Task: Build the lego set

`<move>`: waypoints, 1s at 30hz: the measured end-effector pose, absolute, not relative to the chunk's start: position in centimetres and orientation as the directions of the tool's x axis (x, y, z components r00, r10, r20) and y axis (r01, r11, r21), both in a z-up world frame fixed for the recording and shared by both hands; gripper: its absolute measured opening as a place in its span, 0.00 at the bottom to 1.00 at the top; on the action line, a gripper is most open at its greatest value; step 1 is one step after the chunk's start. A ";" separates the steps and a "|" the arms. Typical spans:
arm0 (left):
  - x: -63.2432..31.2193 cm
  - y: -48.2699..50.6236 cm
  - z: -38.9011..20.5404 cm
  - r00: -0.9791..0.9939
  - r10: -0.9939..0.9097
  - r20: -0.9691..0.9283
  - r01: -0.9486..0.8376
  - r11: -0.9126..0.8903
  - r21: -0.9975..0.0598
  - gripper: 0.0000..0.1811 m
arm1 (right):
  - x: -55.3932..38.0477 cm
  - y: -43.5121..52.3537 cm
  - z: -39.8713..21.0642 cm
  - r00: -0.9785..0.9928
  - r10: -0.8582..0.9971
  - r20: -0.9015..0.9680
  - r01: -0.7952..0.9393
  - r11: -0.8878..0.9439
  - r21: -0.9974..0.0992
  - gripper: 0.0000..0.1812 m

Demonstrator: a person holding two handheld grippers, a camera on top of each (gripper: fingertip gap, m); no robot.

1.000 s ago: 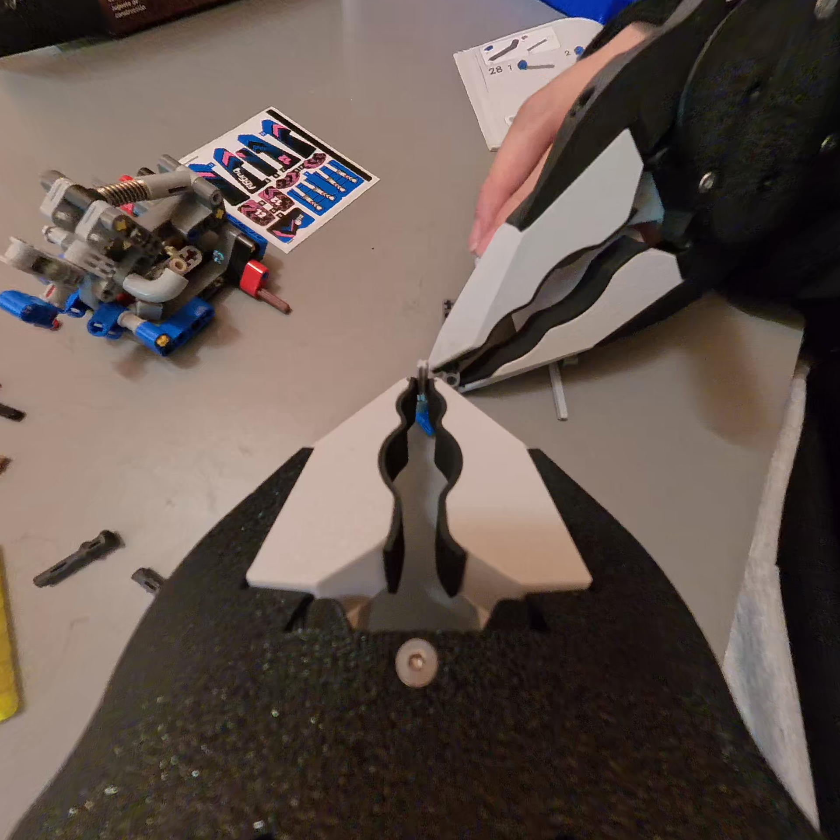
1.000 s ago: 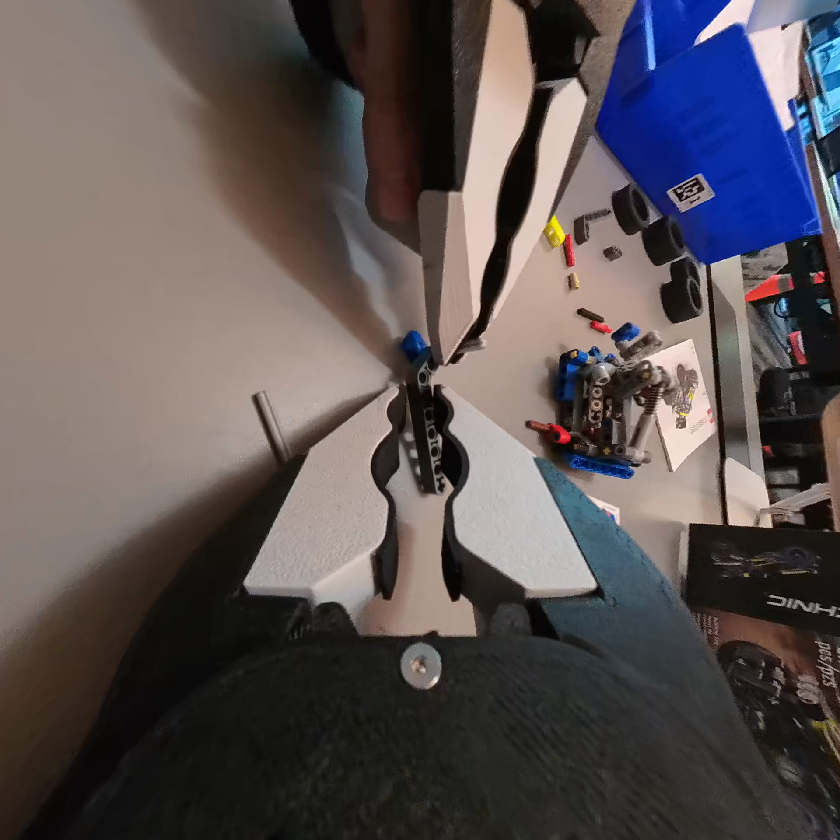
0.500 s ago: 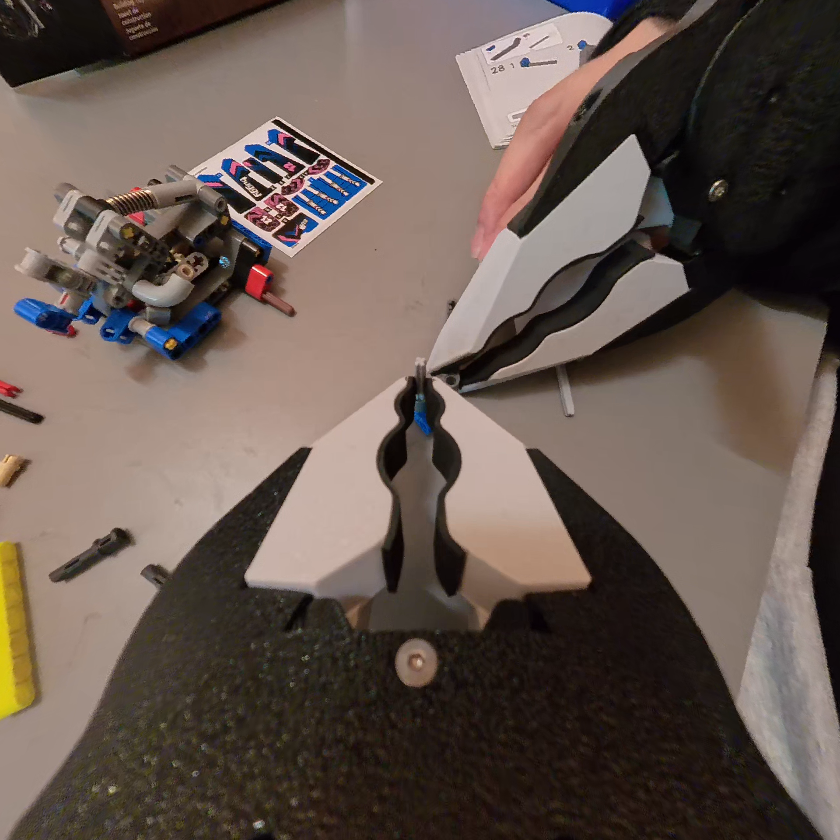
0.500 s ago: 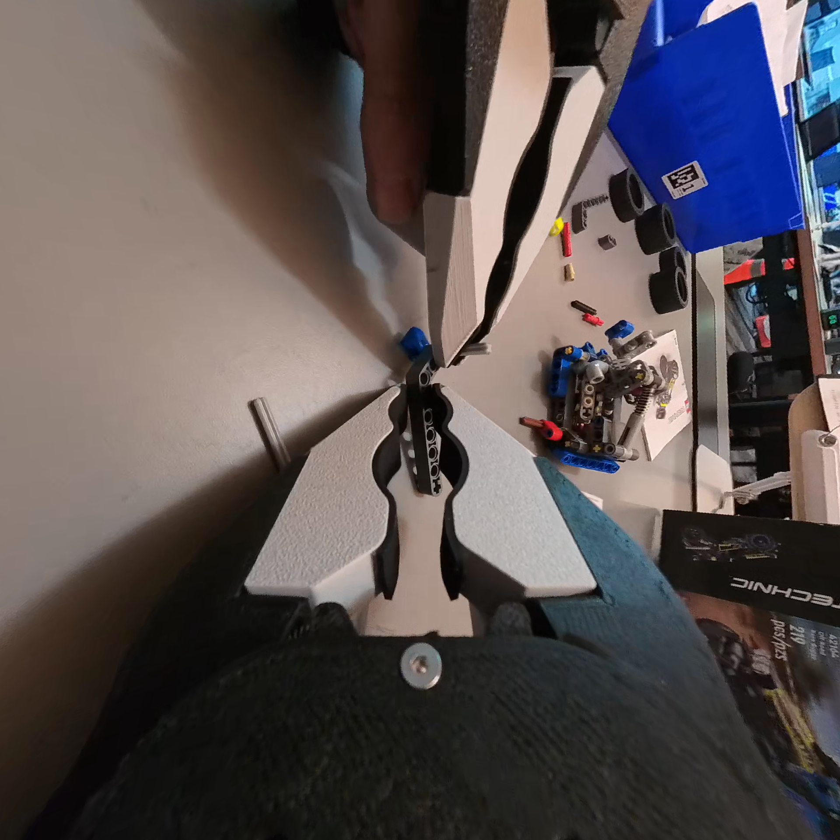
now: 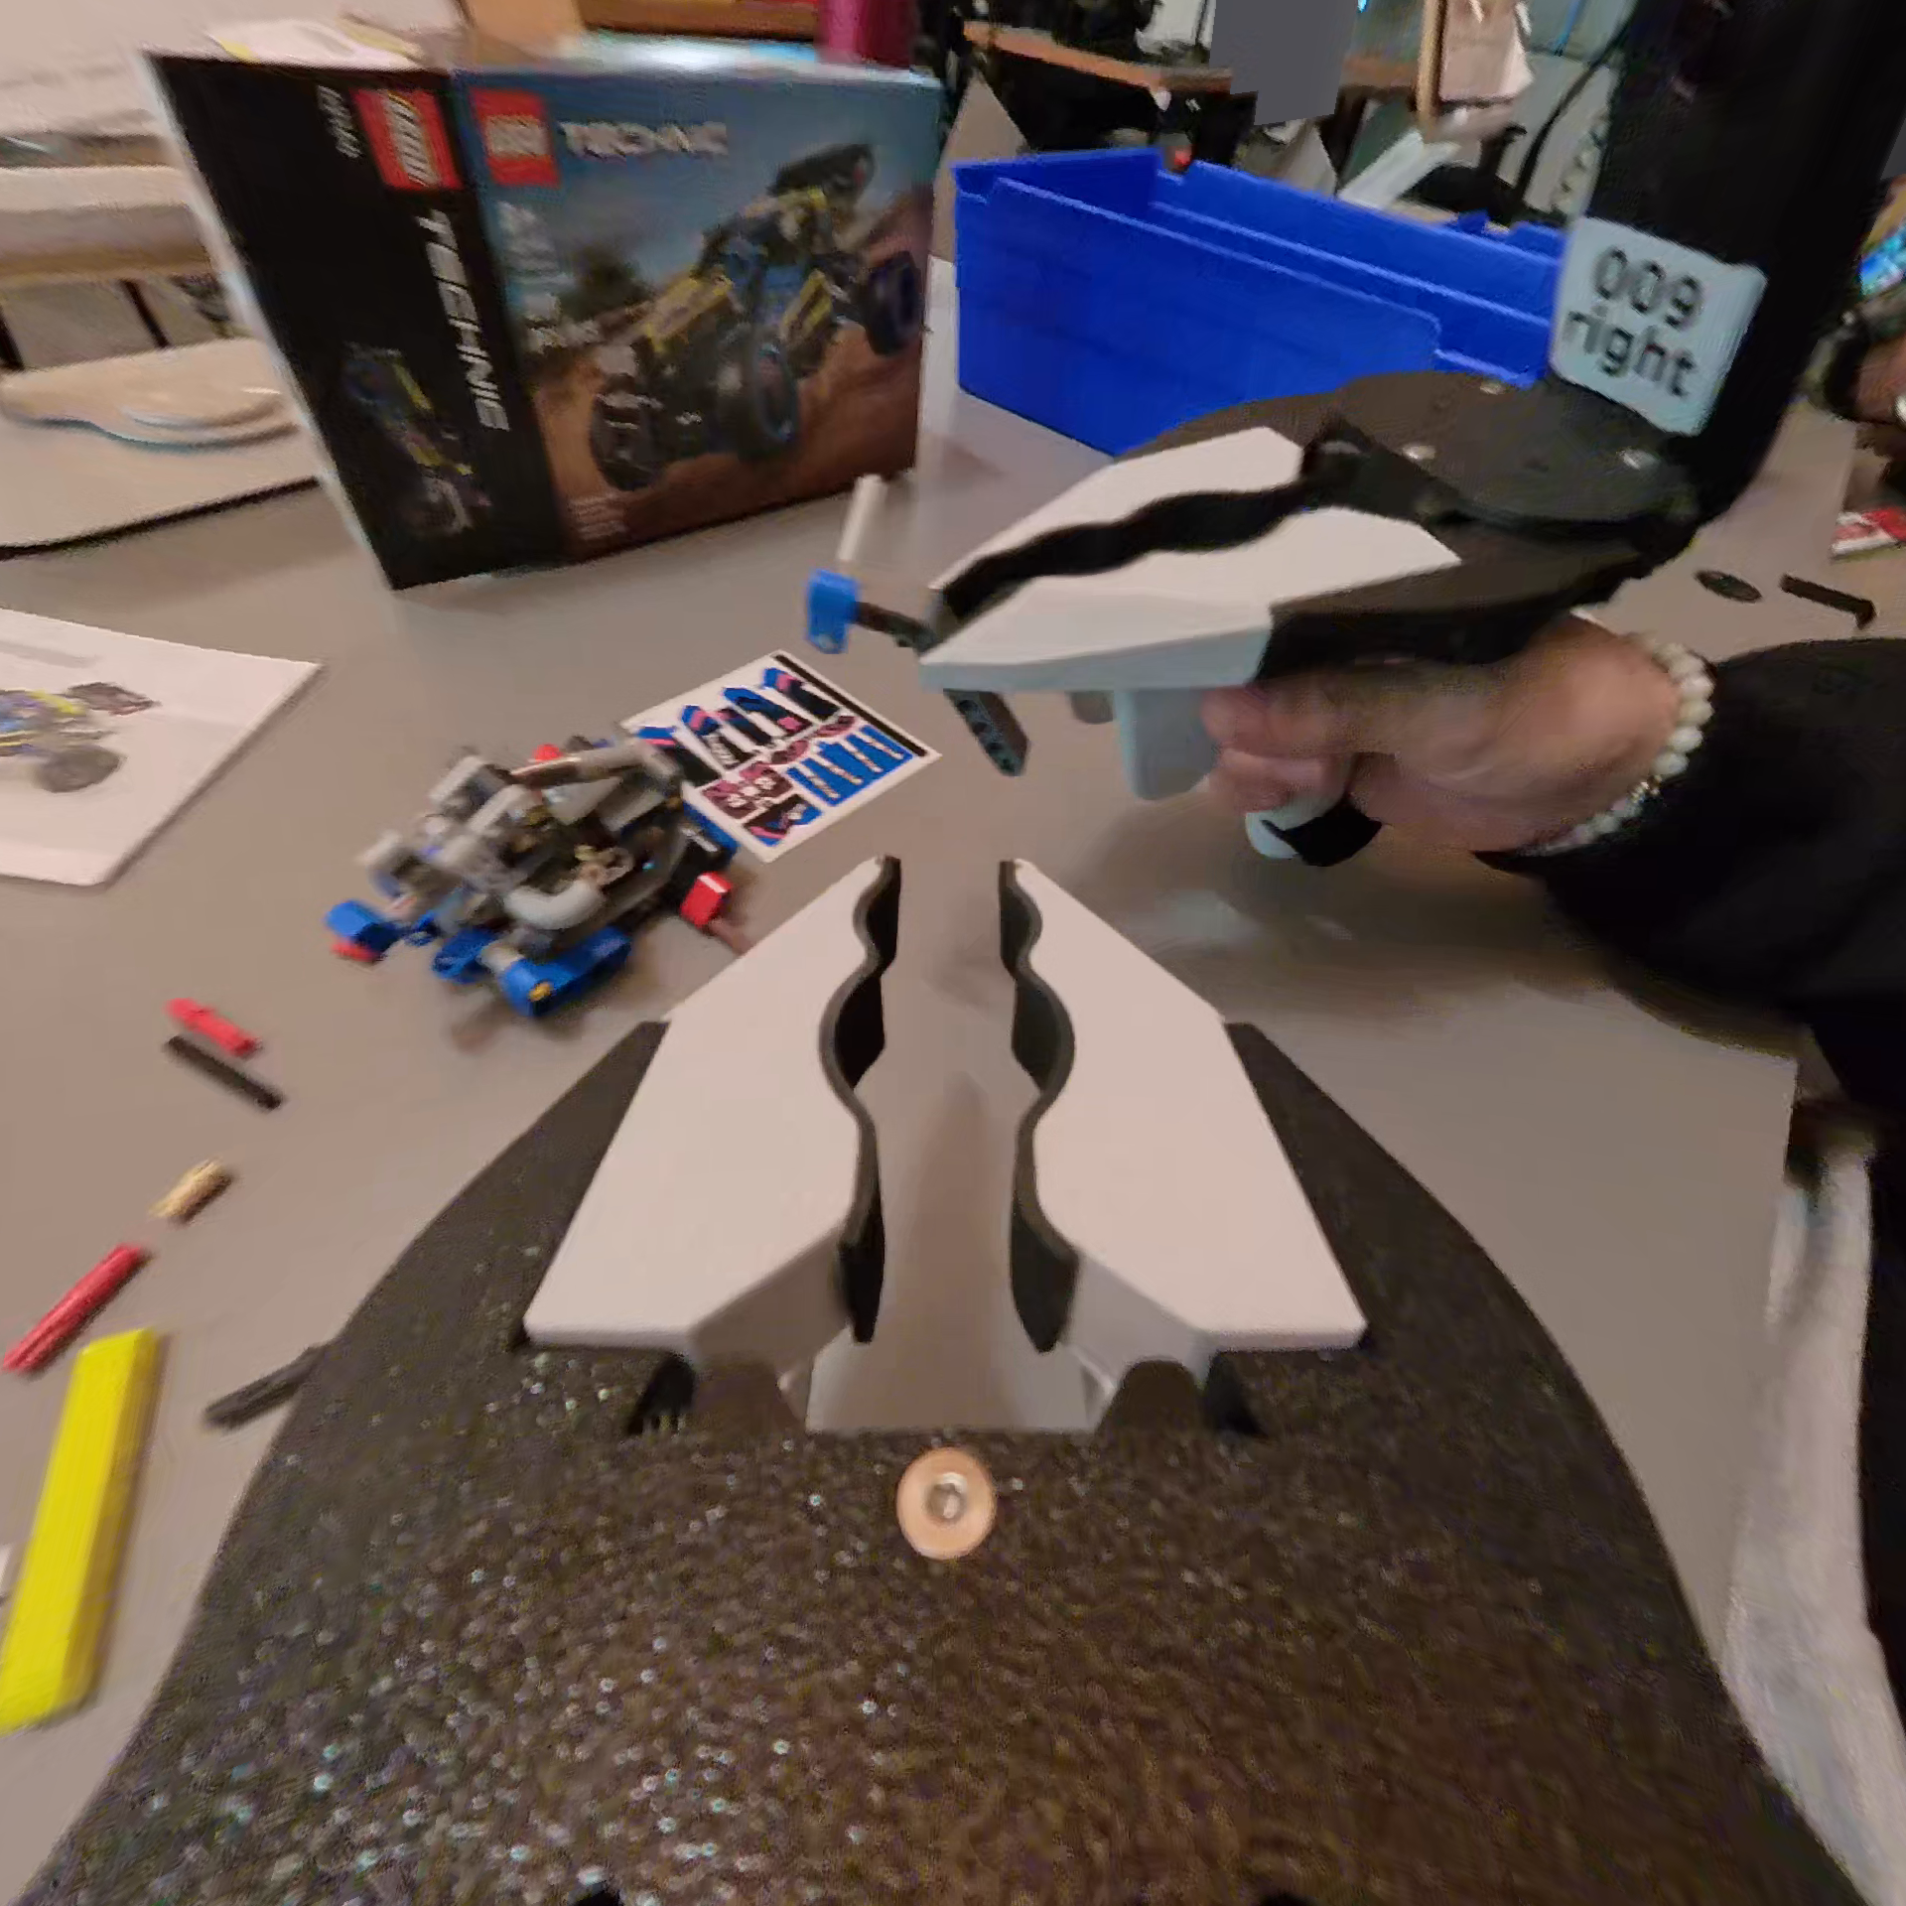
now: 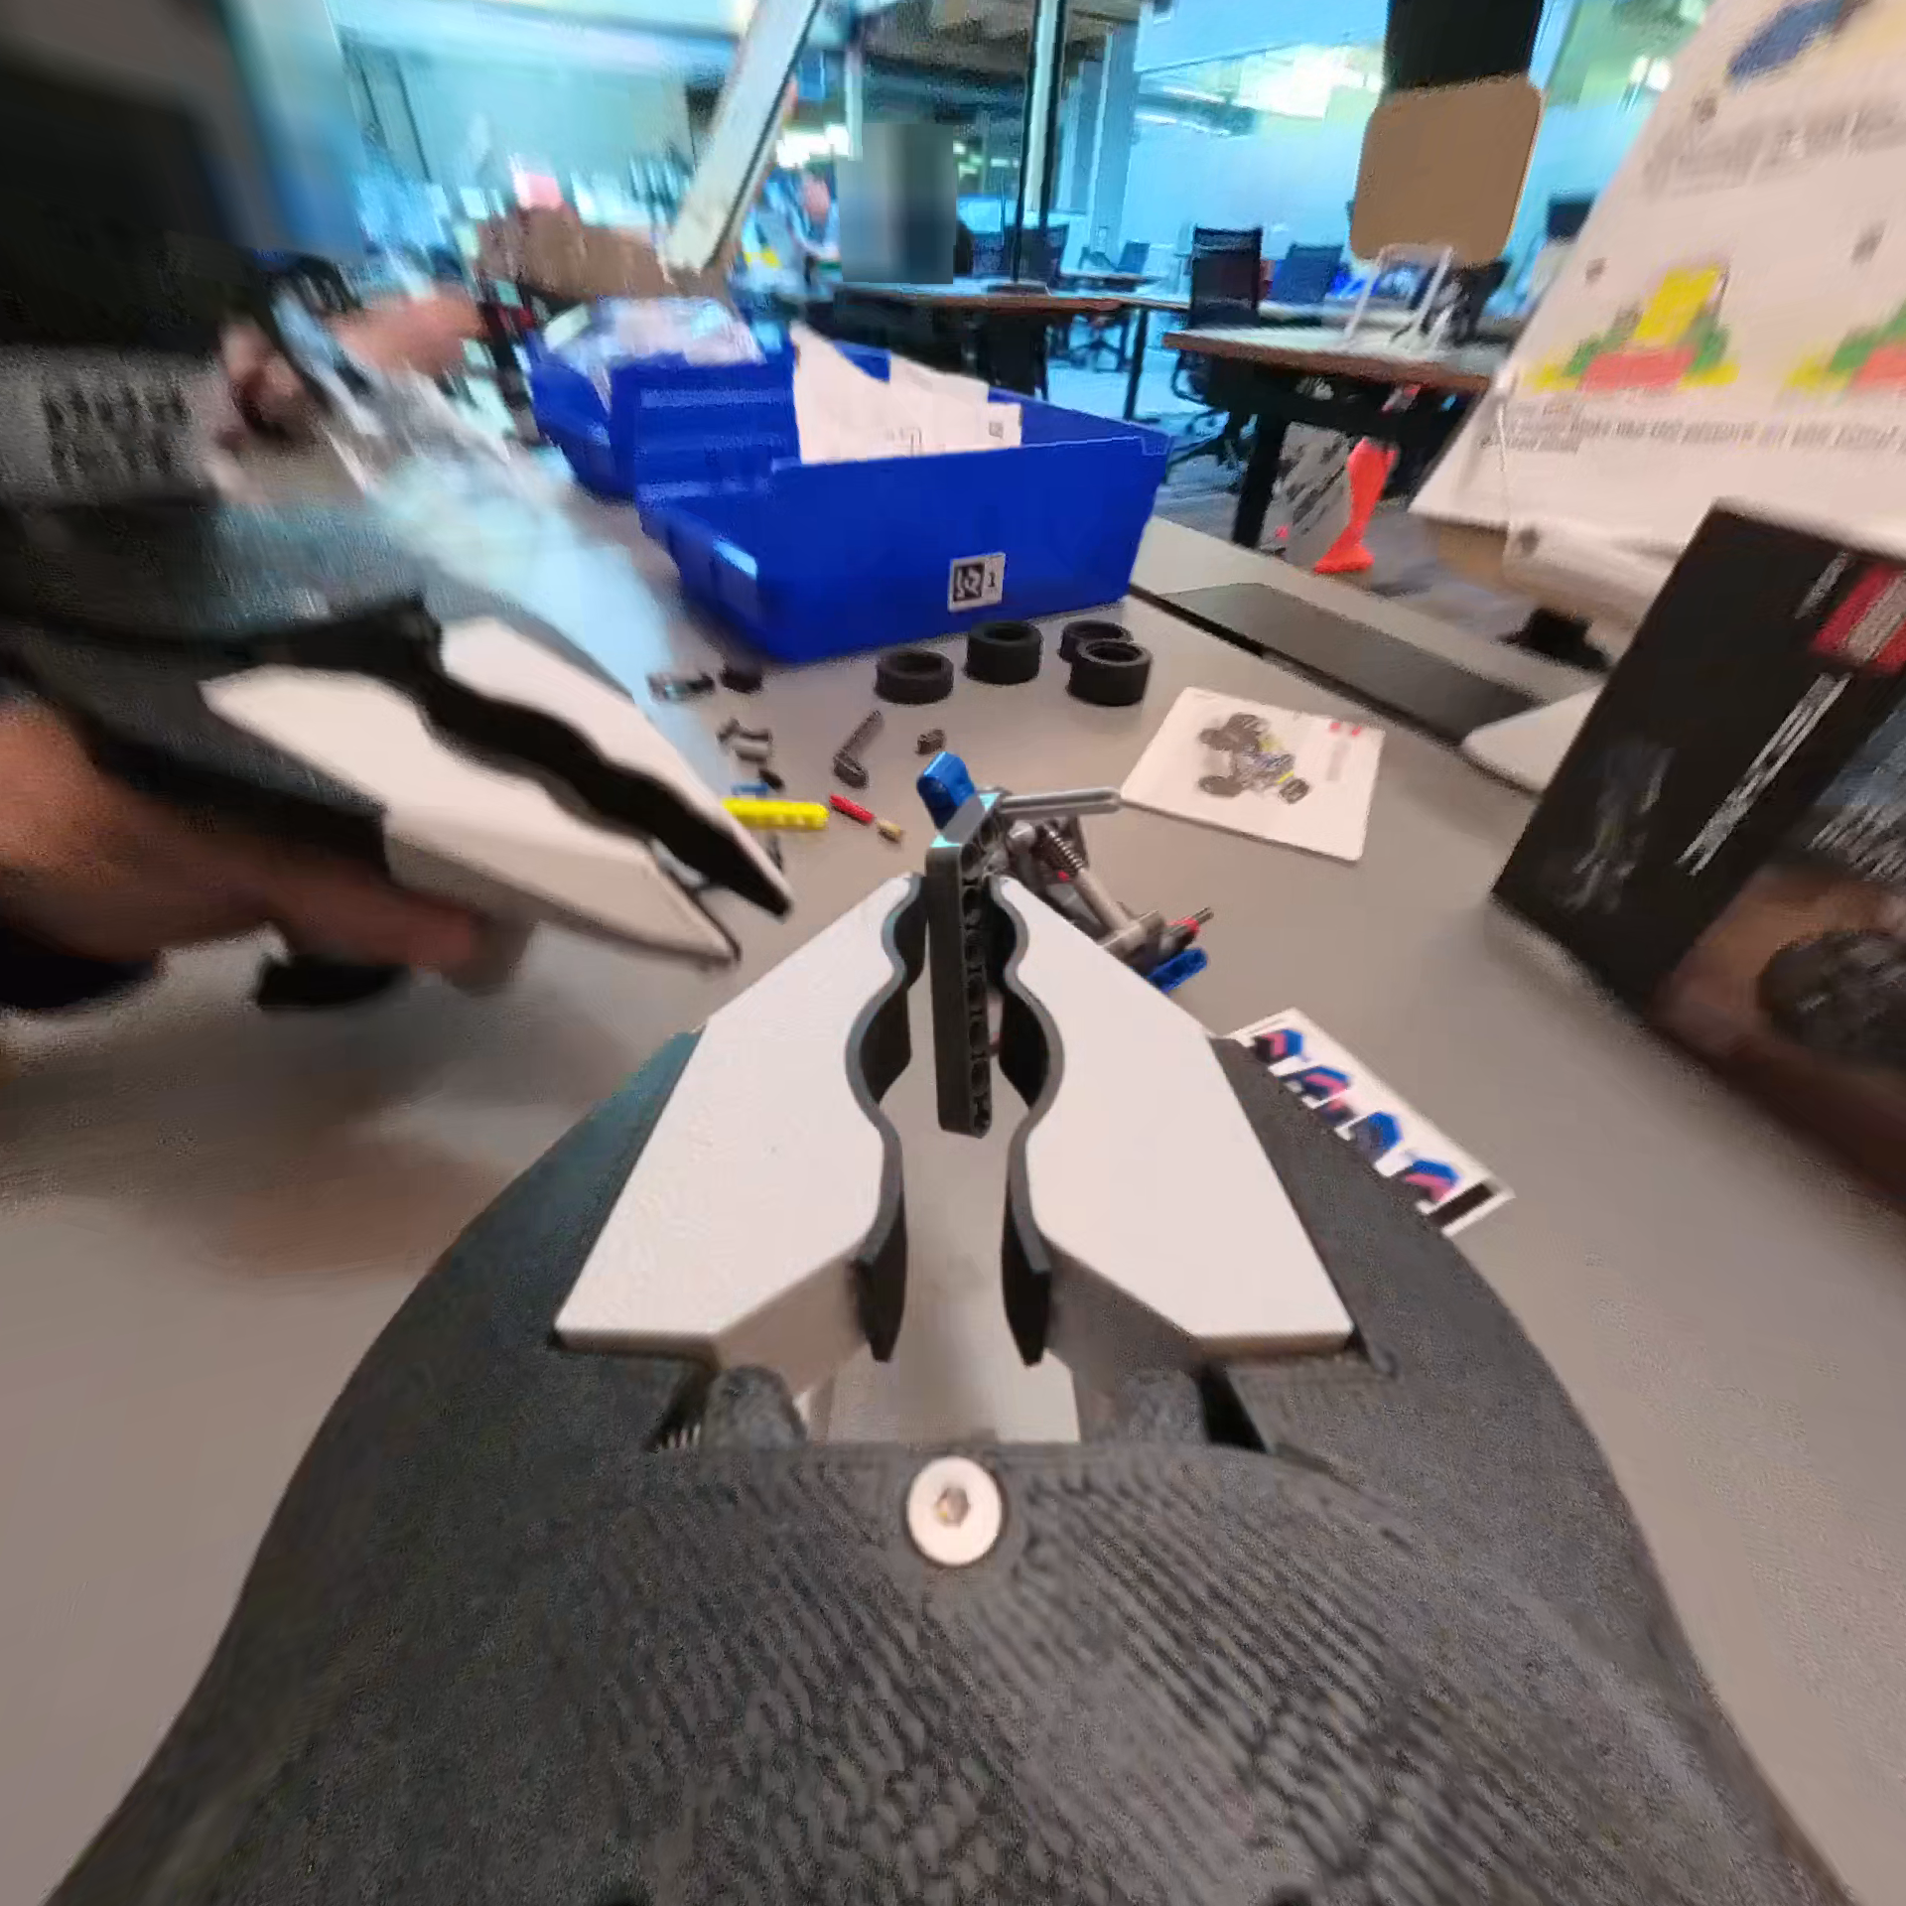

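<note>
My right gripper (image 6: 957,892) is shut on a black lego beam (image 6: 959,990) that stands upright between the pads. A blue connector (image 6: 944,784) and a grey axle (image 6: 1062,799) sit at the beam's far end. In the left wrist view the right gripper (image 5: 933,634) is held above the table with the blue connector (image 5: 830,609) sticking out of its tip. My left gripper (image 5: 947,872) is open and empty, below and short of the right one. The partly built grey and blue model (image 5: 536,877) lies on the table to the left of it.
A sticker sheet (image 5: 784,753) lies beside the model. The lego box (image 5: 578,309) and a blue bin (image 5: 1217,299) stand at the back. Several black tyres (image 6: 1006,650) sit by the bin. A yellow beam (image 5: 72,1526), red pins (image 5: 206,1026) and an instruction booklet (image 5: 103,743) lie at the left. The tips of one gripper are about 4 cm away from the tips of the other.
My left gripper has opened and let go of the small part at its tip. Both grippers have lifted off the table and turned level. The right one keeps the beam, now with the blue connector on it.
</note>
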State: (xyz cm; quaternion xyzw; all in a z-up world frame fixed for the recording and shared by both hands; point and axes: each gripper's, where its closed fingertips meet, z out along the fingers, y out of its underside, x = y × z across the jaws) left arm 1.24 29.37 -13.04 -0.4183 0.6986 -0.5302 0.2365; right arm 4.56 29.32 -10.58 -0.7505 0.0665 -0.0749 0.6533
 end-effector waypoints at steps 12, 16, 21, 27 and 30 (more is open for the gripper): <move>3.5 26.5 -13.4 -0.506 -0.862 -0.020 -0.254 0.171 -0.952 0.12 | 5.9 29.2 -10.8 0.883 -0.247 -0.399 -0.399 0.052 -0.915 0.04; 3.8 26.0 -13.7 -0.498 -0.867 0.005 -0.283 0.158 -0.946 0.11 | 5.8 29.2 -10.5 0.873 -0.231 -0.429 -0.419 0.094 -0.903 0.04; 4.3 26.3 -13.5 -0.469 -0.877 0.102 -0.313 0.056 -0.948 0.12 | 5.6 29.3 -10.2 0.880 -0.230 -0.415 -0.401 0.109 -0.910 0.06; 4.0 26.5 -12.4 -0.504 -0.834 0.225 -0.324 -0.058 -0.944 0.14 | 4.9 29.5 -9.7 0.892 -0.187 -0.412 -0.395 0.121 -0.911 0.04; 3.9 26.7 -12.0 -0.517 -0.807 0.287 -0.329 -0.122 -0.936 0.14 | 4.4 29.7 -9.3 0.902 -0.158 -0.402 -0.384 0.136 -0.913 0.04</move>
